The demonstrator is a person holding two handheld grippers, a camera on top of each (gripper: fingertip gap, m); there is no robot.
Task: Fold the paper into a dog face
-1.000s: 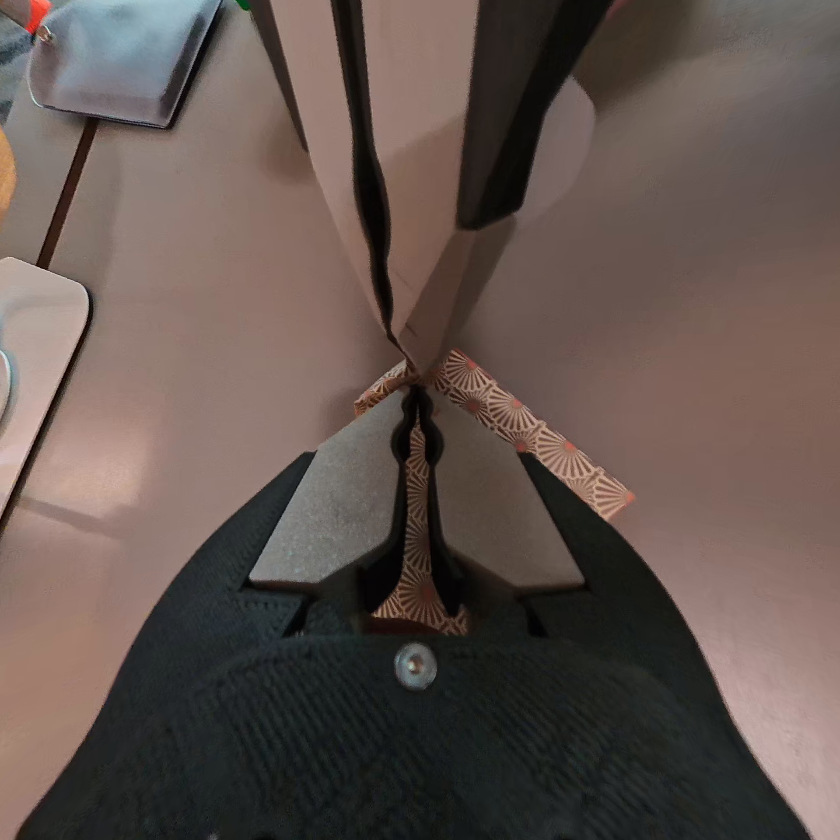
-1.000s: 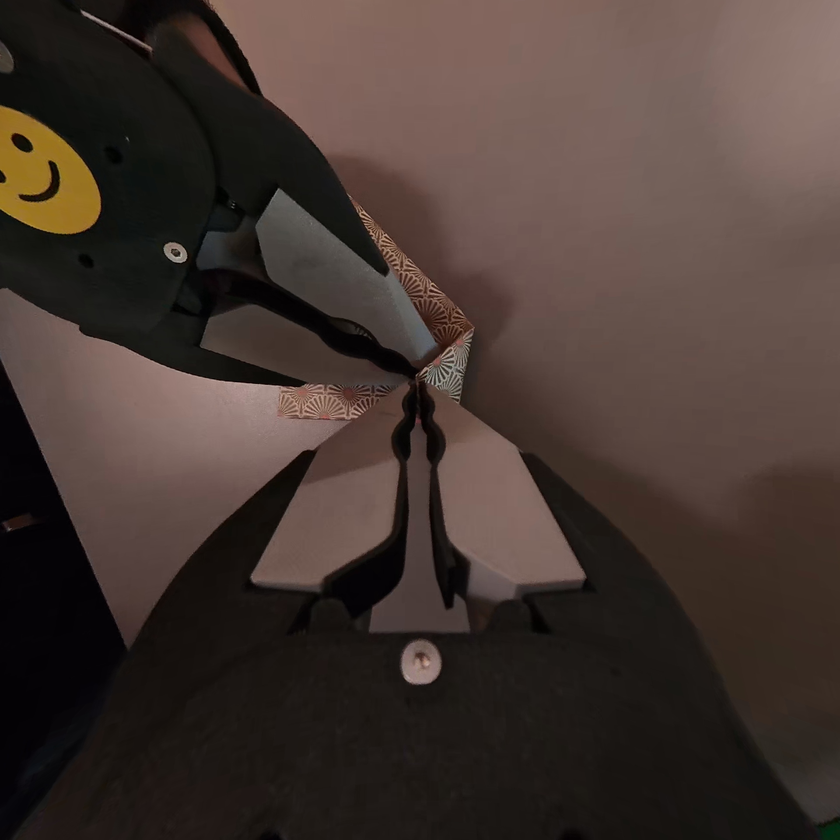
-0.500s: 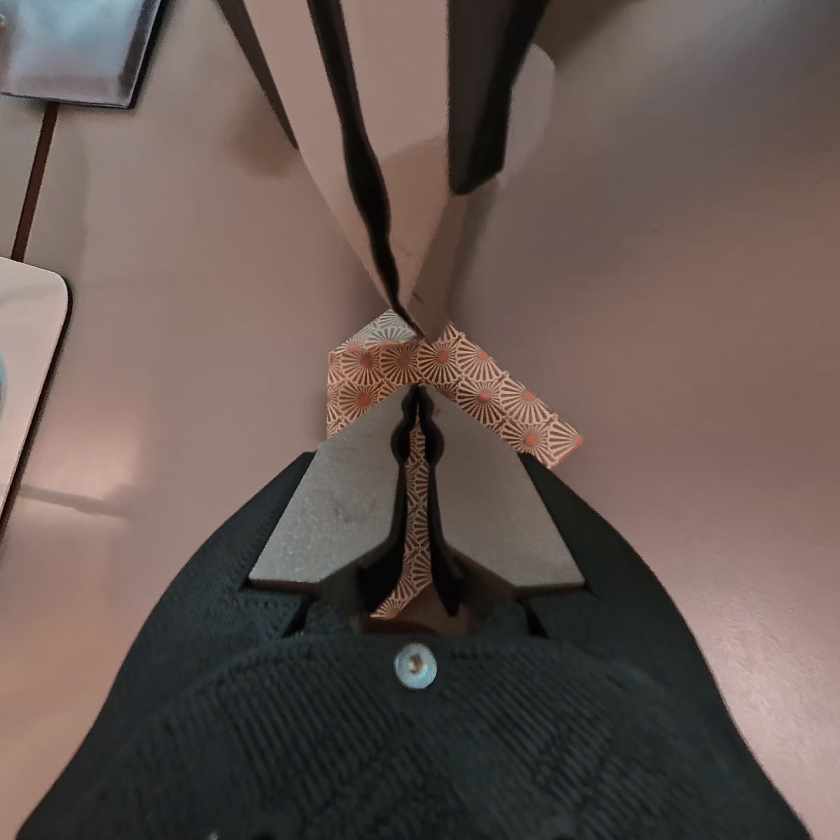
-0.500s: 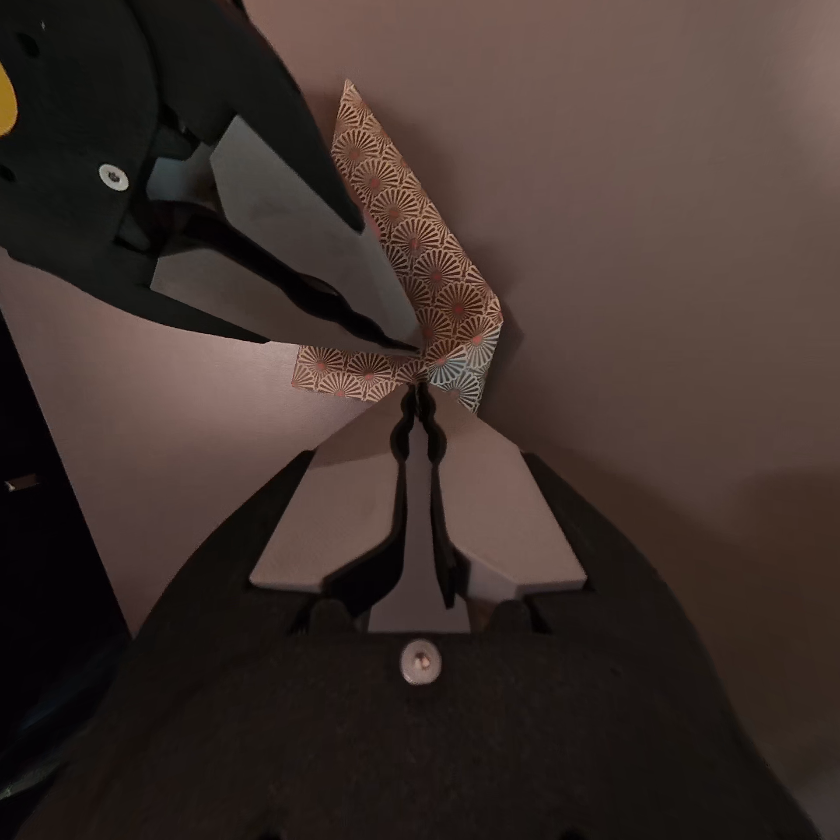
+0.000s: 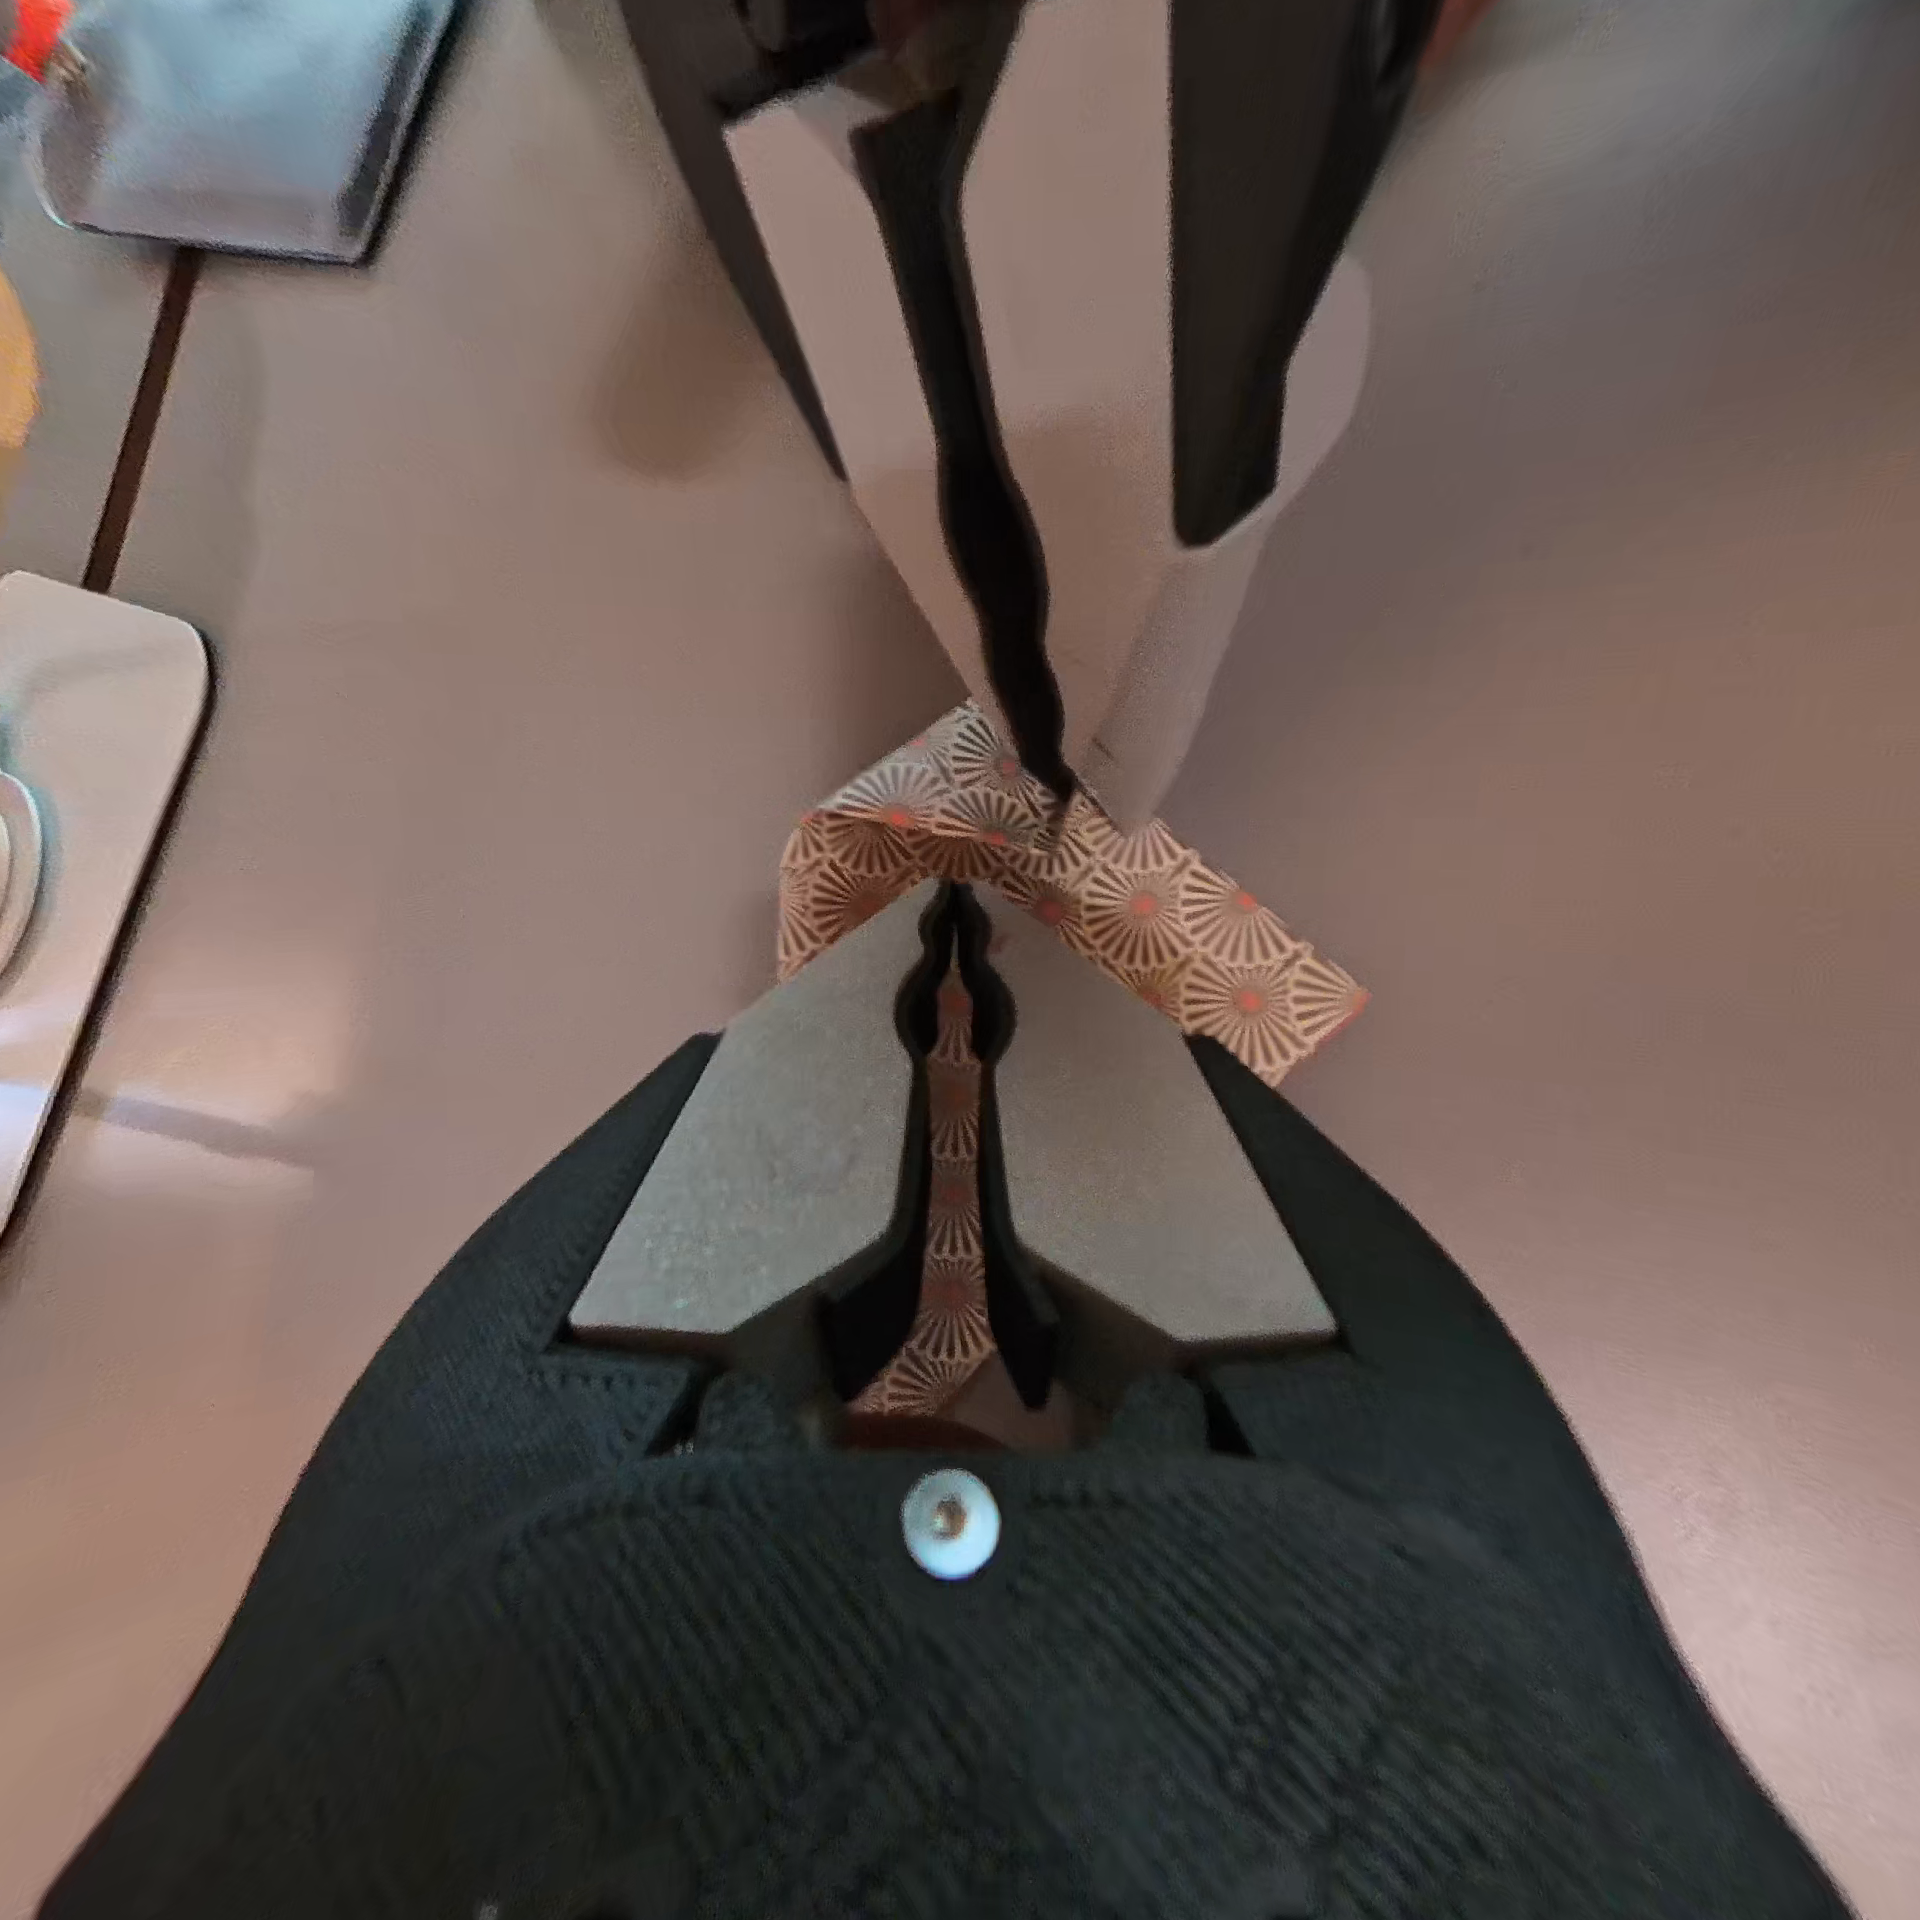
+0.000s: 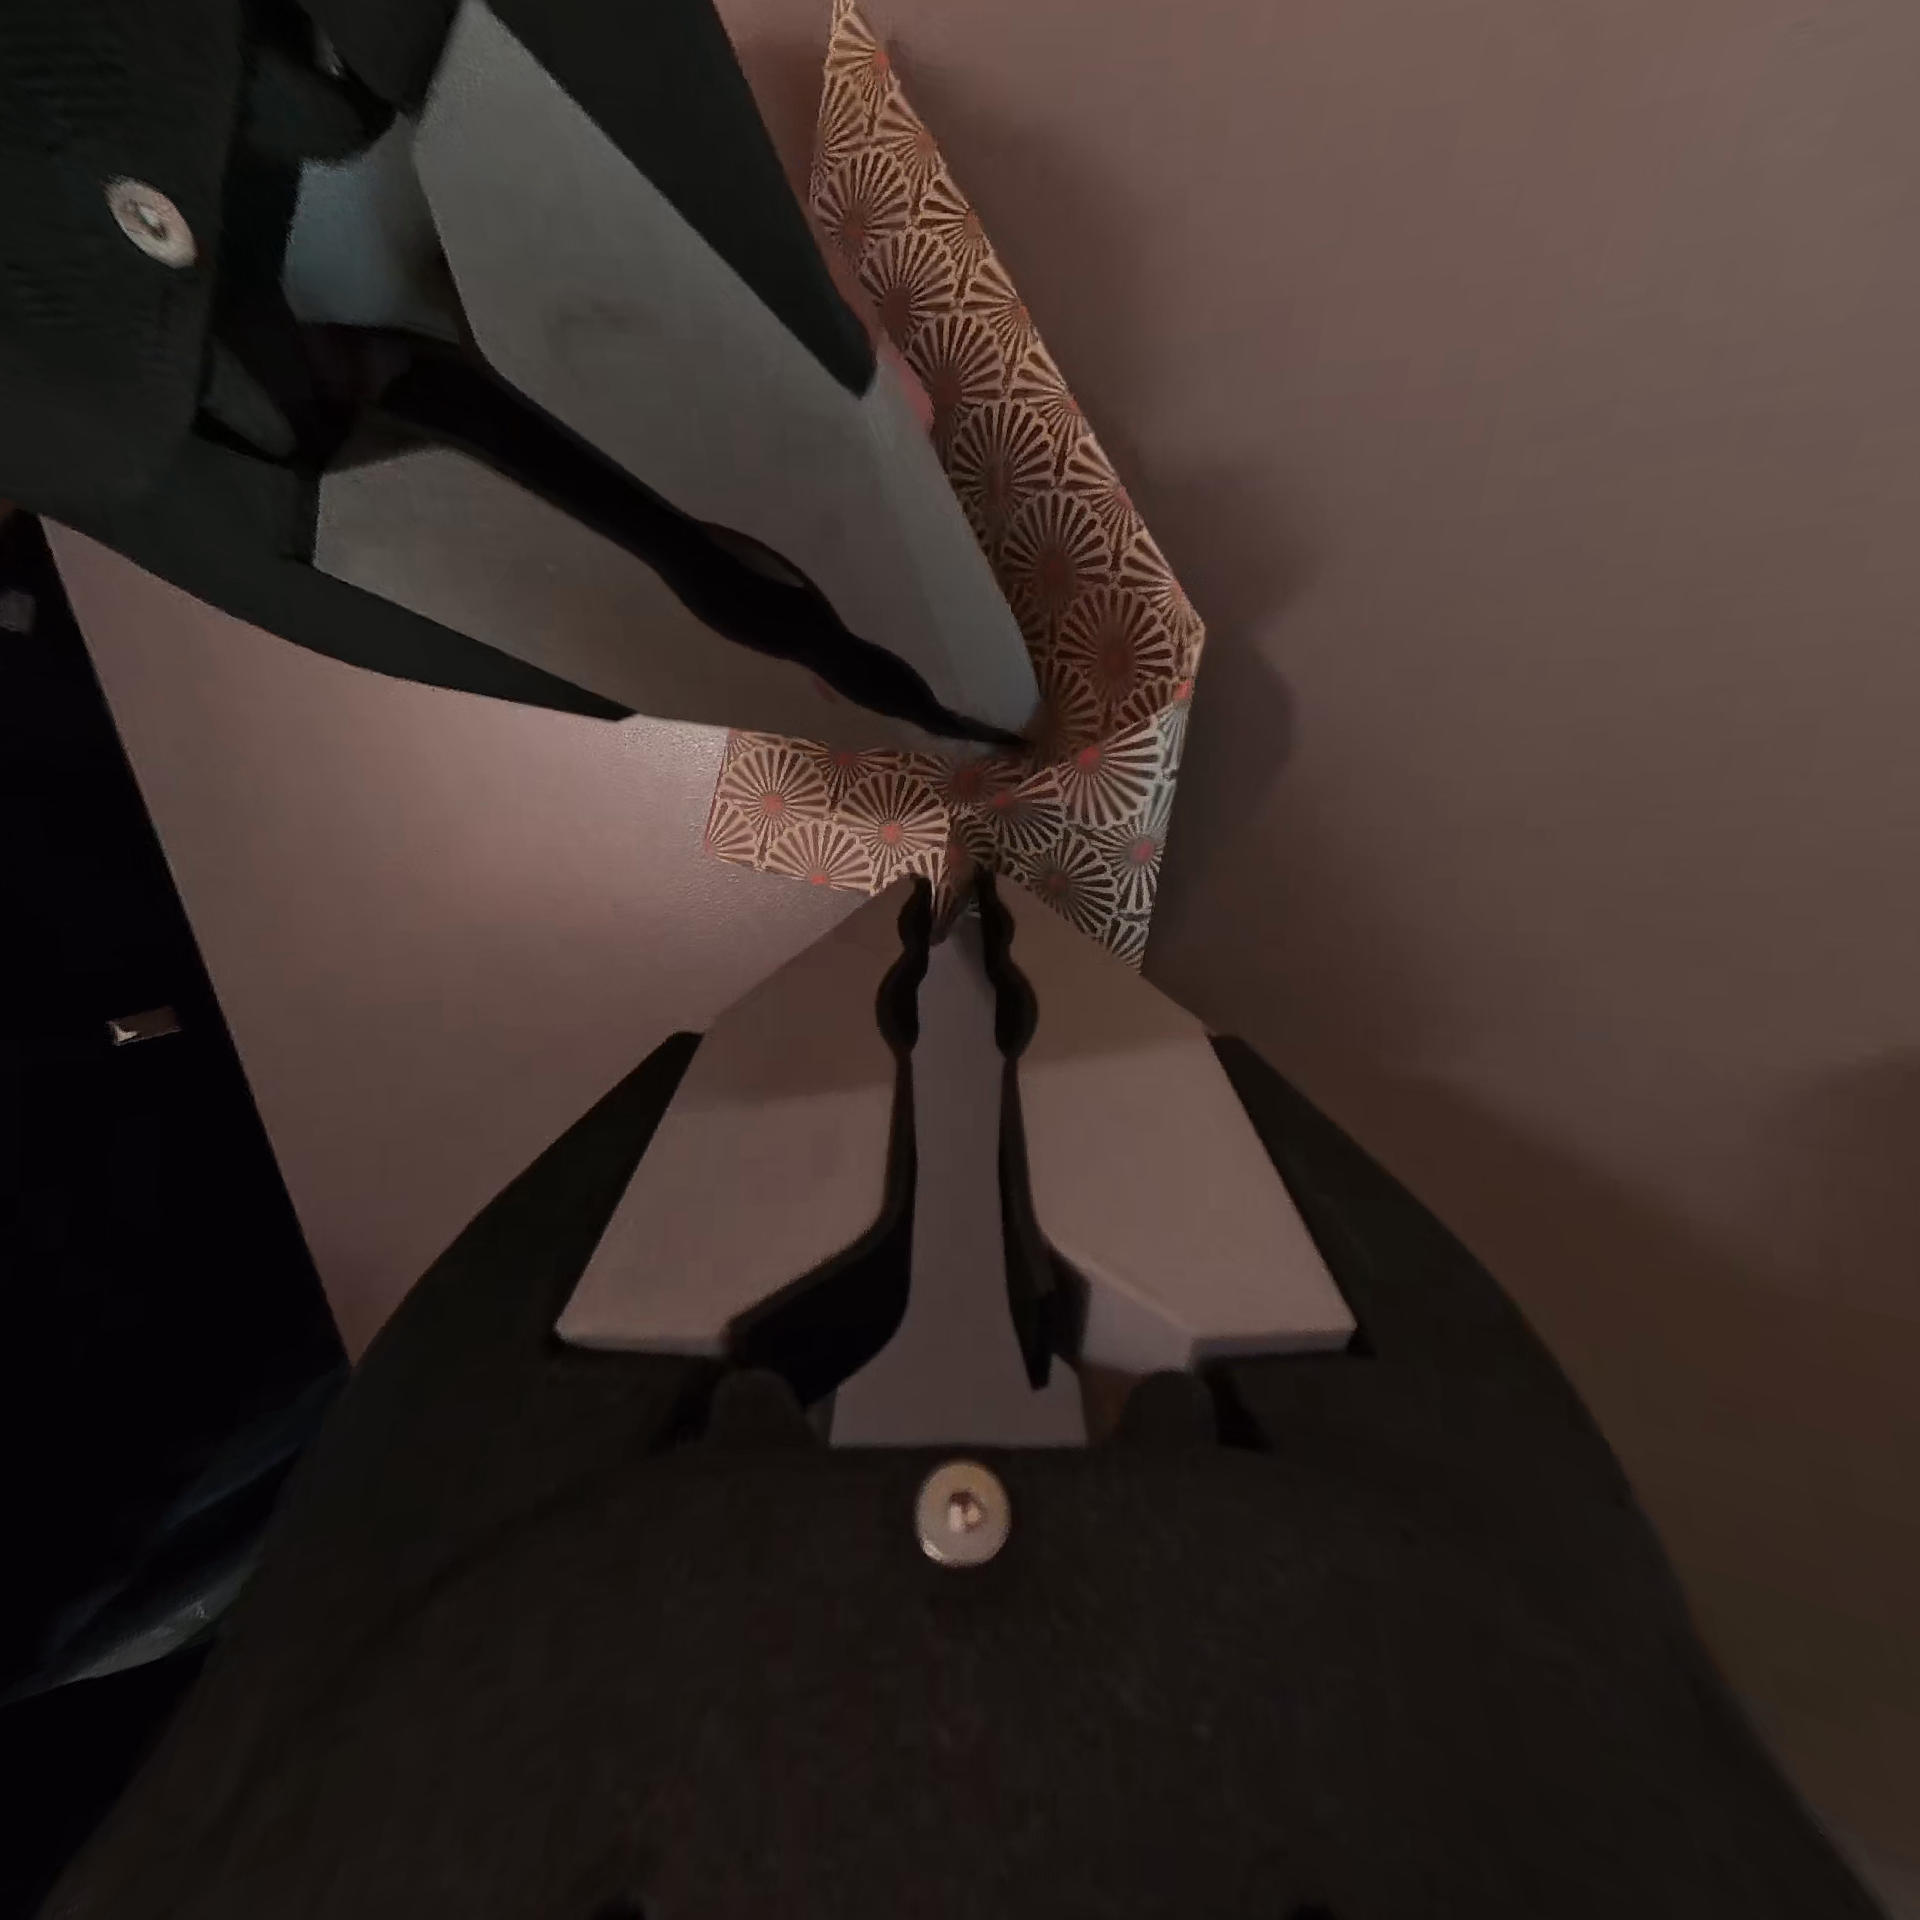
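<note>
The paper (image 5: 1174, 925) is a small folded sheet with a brown, white and red fan pattern, held above the pinkish-brown table. My left gripper (image 5: 956, 899) is shut on it, and a strip of paper runs back between its fingers. My right gripper (image 5: 1060, 790) comes in from the top of the left wrist view and pinches the paper just beyond the left tips. In the right wrist view my right gripper (image 6: 951, 894) is shut on the paper's lower point. The left gripper (image 6: 1018, 738) reaches in from the upper left. A long flap of the paper (image 6: 1039, 499) stands up behind it.
A grey pouch (image 5: 229, 125) lies at the far left of the table. A pale board with rounded corners (image 5: 83, 831) lies at the left edge. A dark seam (image 5: 135, 416) runs between them. The table's edge and a dark drop (image 6: 104, 1039) are on the left in the right wrist view. My left and right fingertips are right by each other.
Both grippers have kept their hold while the paper has lifted and opened out. The long flap now stands taller behind the left gripper. The two tips have drawn slightly apart.
</note>
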